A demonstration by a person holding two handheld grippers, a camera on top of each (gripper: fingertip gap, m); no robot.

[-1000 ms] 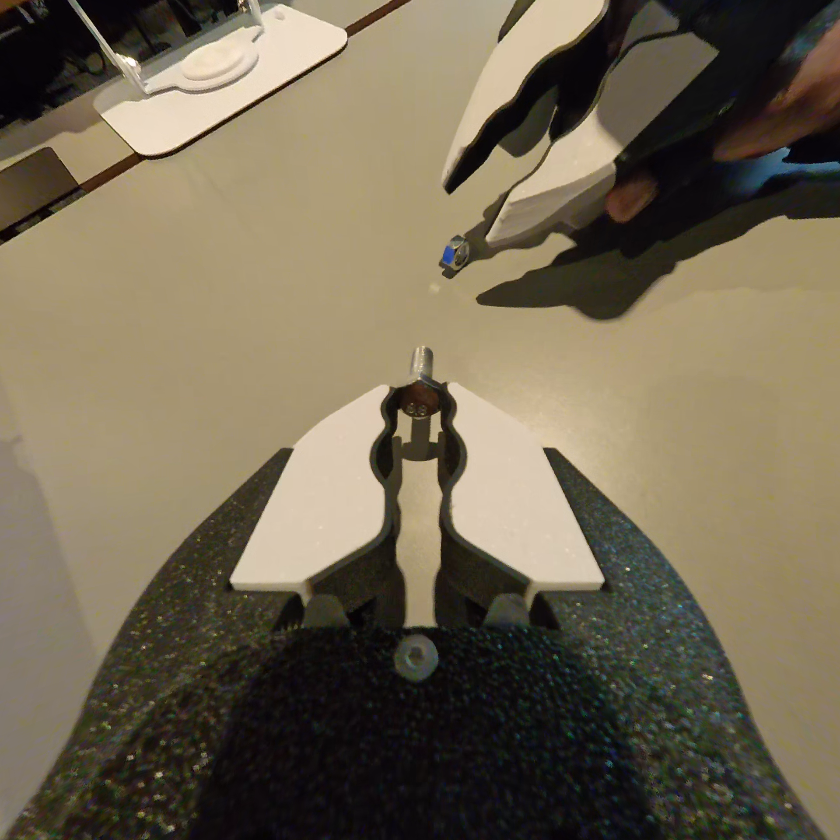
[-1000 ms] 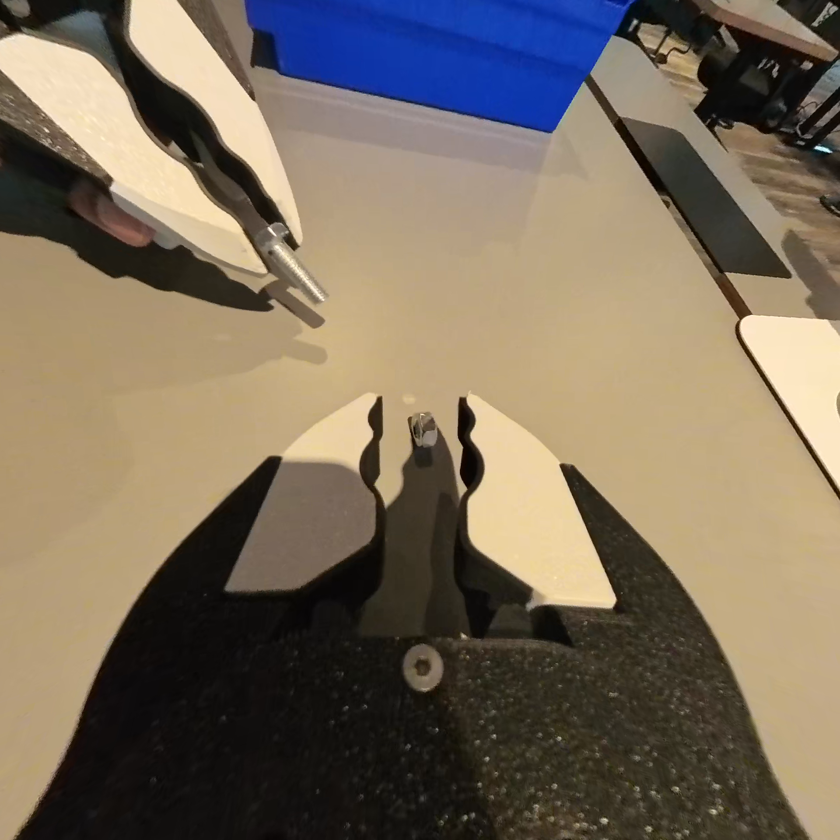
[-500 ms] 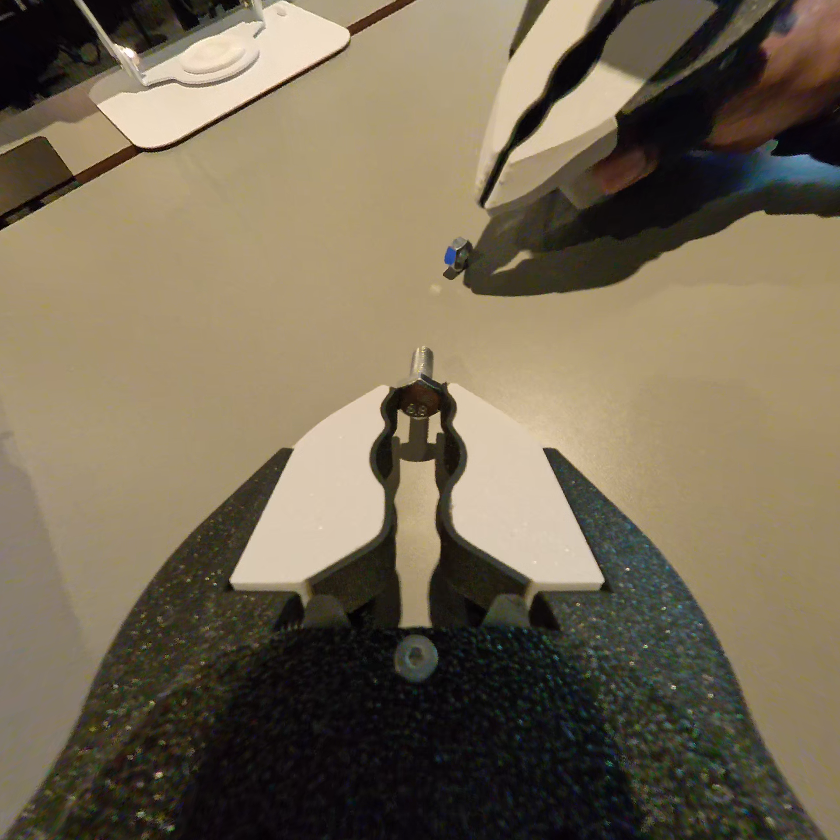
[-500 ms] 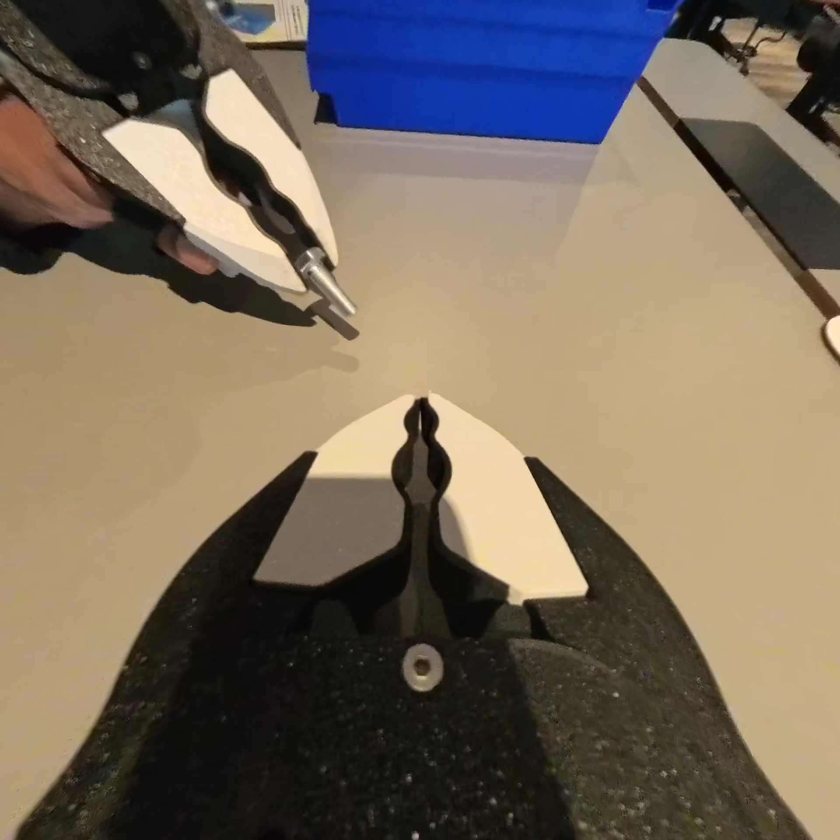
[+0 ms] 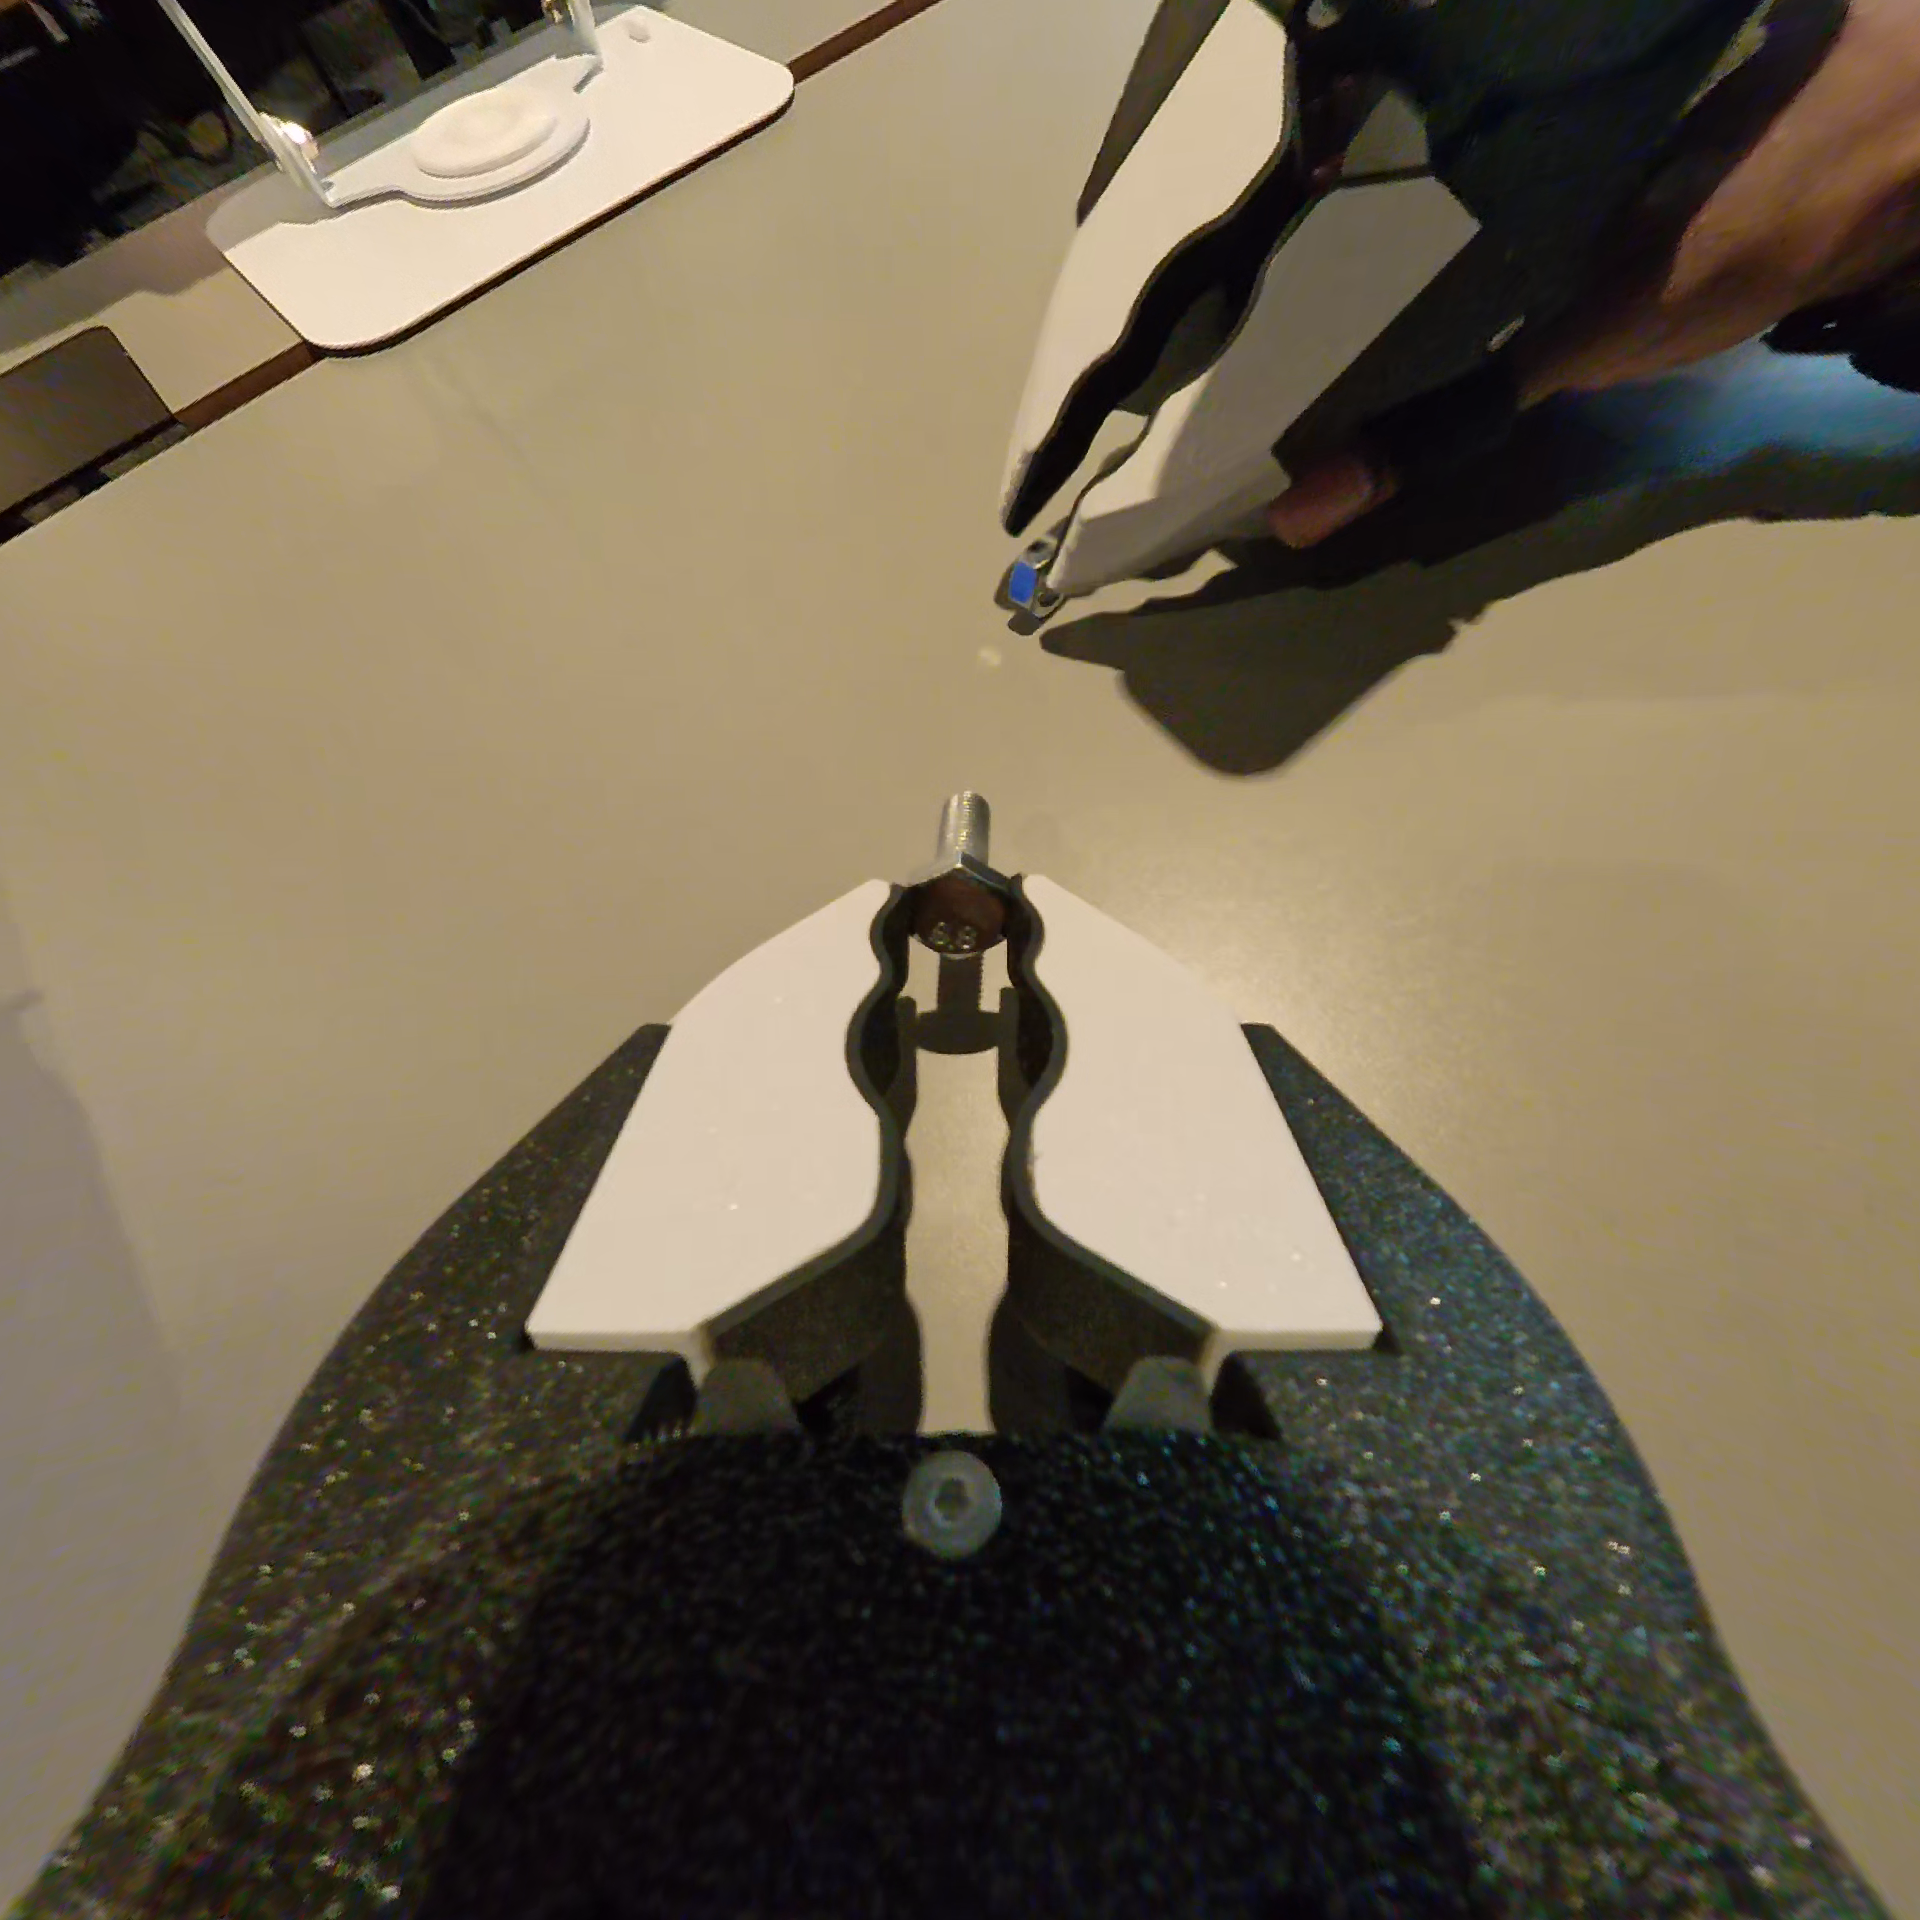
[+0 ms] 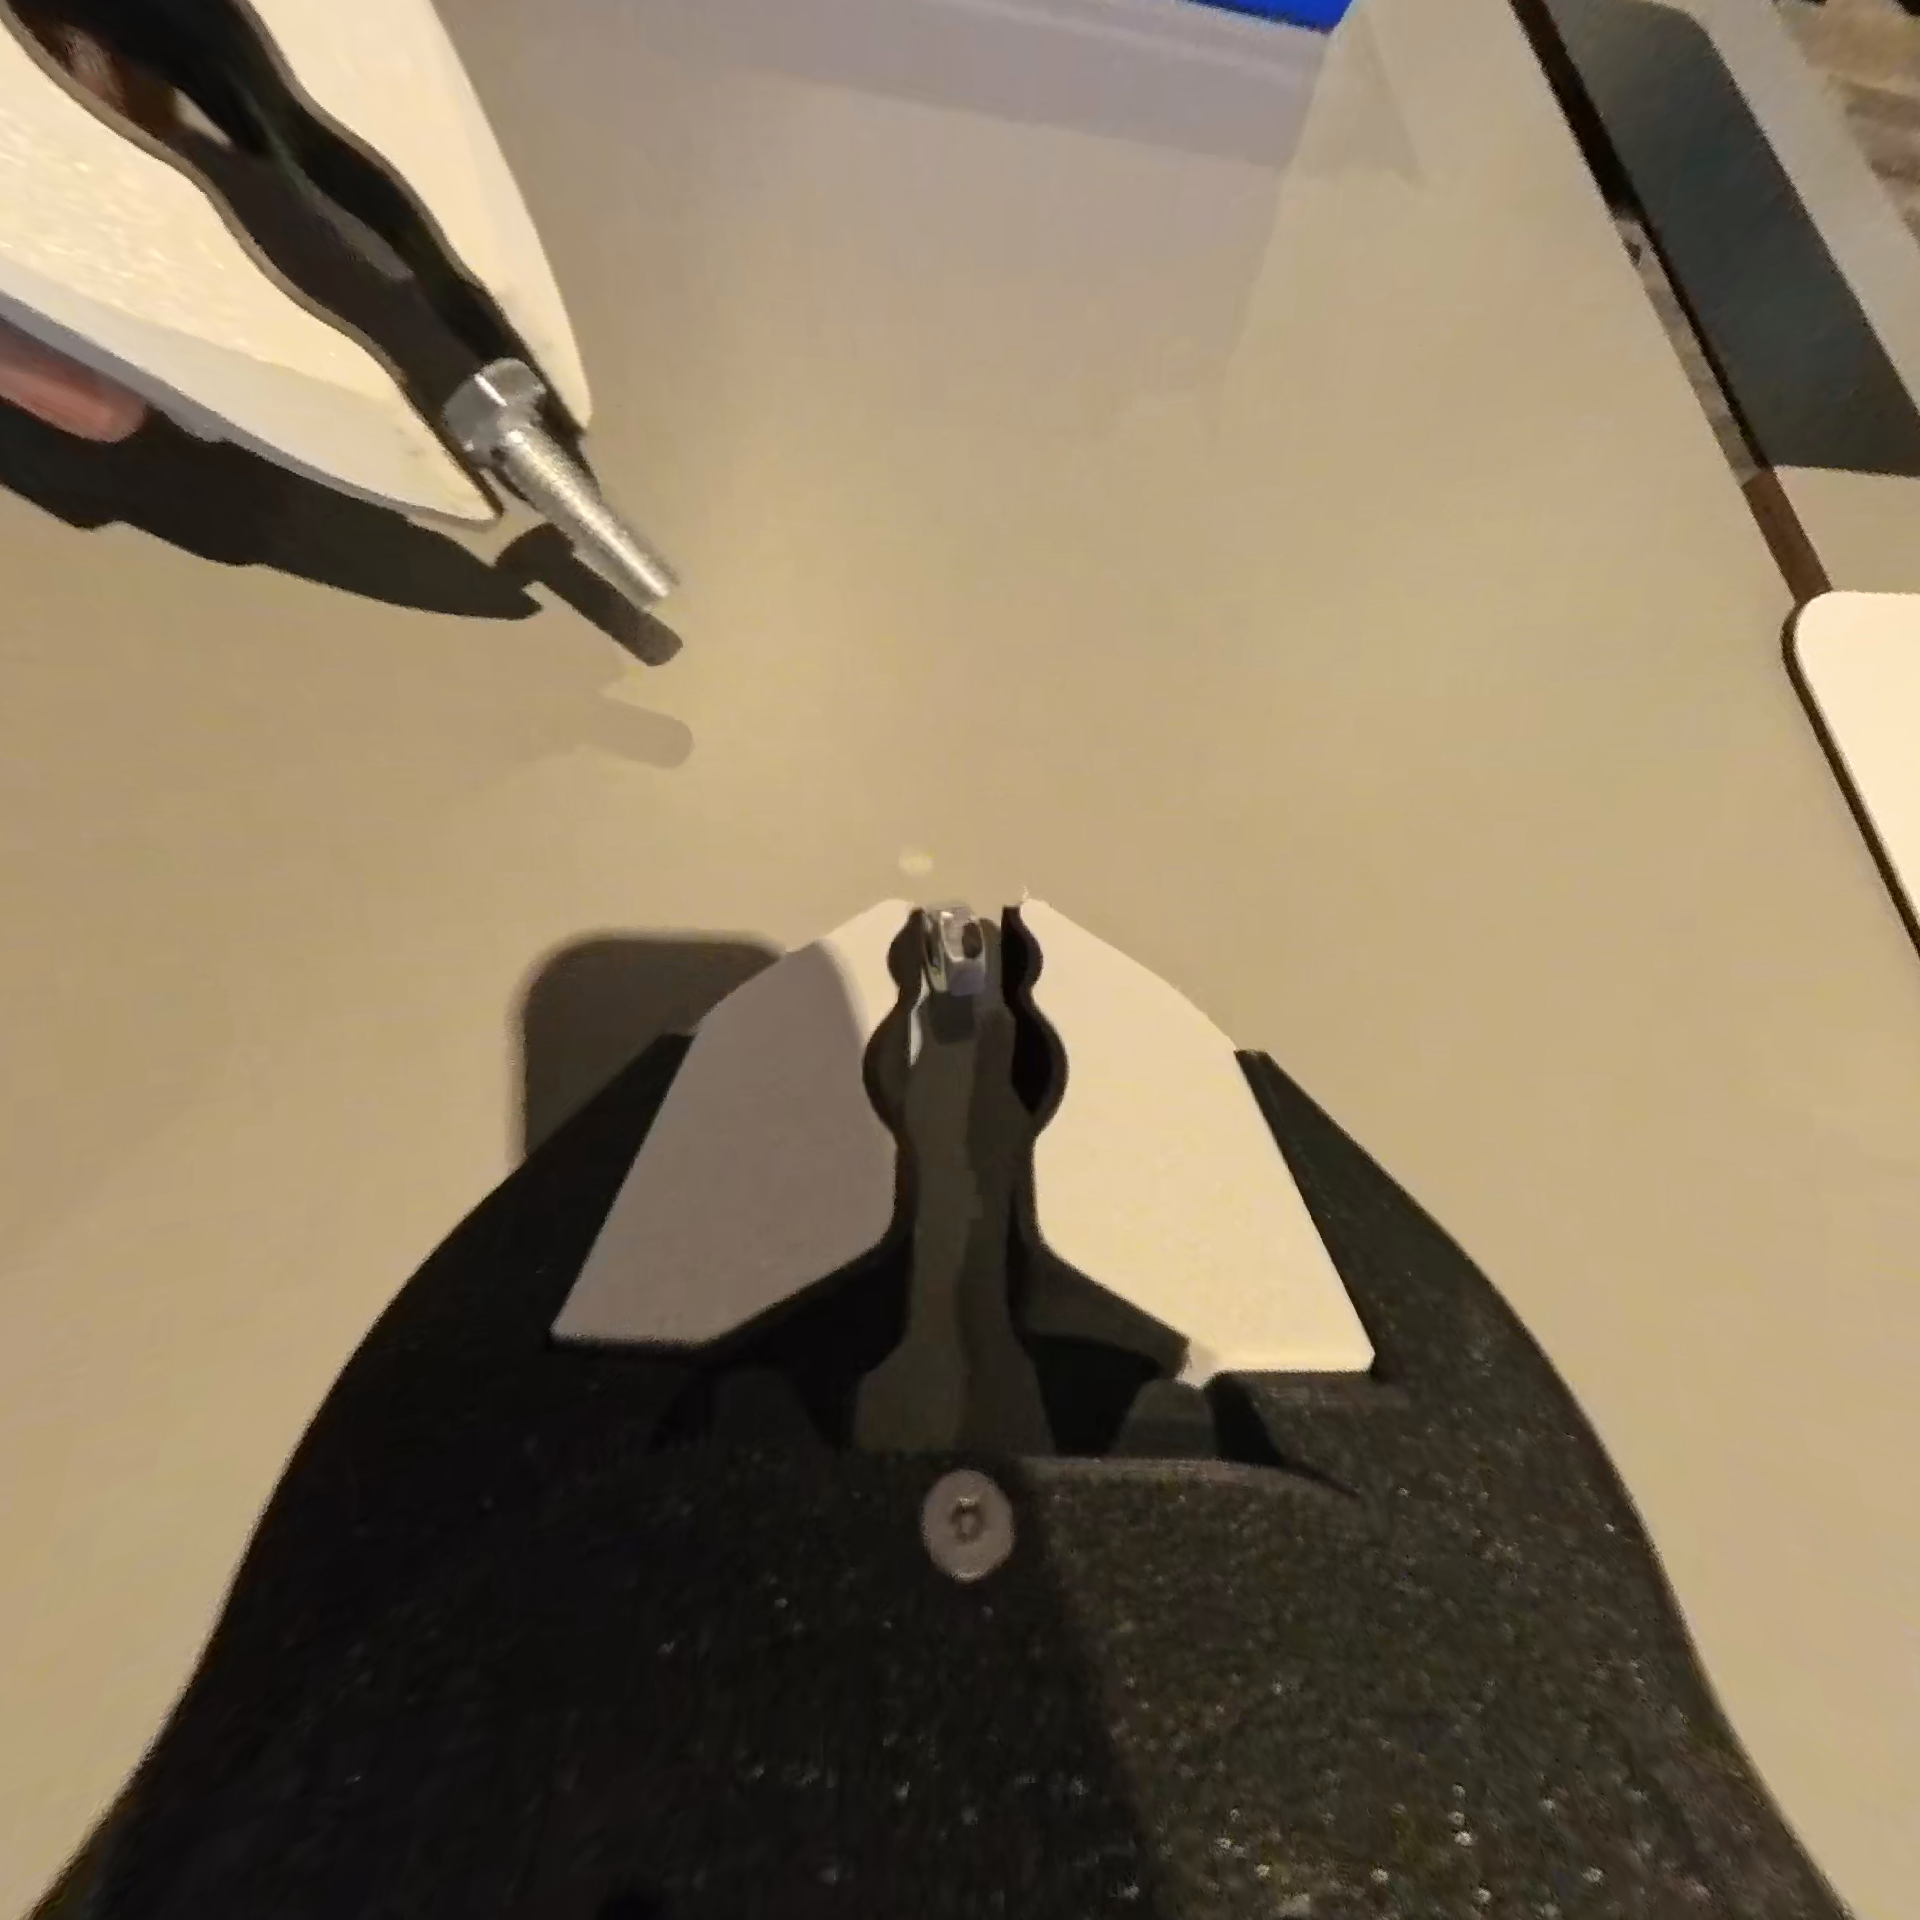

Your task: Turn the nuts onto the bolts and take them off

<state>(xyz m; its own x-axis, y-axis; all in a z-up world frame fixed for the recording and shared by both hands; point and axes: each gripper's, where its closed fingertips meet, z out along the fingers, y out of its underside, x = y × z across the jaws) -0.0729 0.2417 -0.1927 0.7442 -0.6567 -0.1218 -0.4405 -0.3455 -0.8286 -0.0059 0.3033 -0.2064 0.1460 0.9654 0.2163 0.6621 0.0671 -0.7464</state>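
Note:
My left gripper [image 5: 958, 894] is shut on the hex head of a silver bolt [image 5: 963, 831], whose threaded shank points forward, a little above the beige table [image 5: 520, 727]. It also shows in the right wrist view [image 6: 520, 457], upper left, with the bolt [image 6: 582, 520] sticking out. My right gripper [image 6: 961, 920] is low on the table and closed to the width of a small silver nut [image 6: 951, 961] held between its tips. In the left wrist view the right gripper [image 5: 1039, 551] is at the upper right, with the nut [image 5: 1023, 587] and its blue insert at the tips.
A white board [image 5: 499, 177] with a clear stand lies far left past a table seam. Its rounded corner [image 6: 1860, 748] shows at the right edge, with a dark panel [image 6: 1766, 208] beyond. A person's hand [image 5: 1714, 229] holds the right gripper. The left gripper's tips are roughly 10 centimetres from the right gripper's.
One second ago the right gripper was open around the nut. Half a second ago it was shut, empty and lifted away. Now it is back down, closed on the nut. The left gripper held still.

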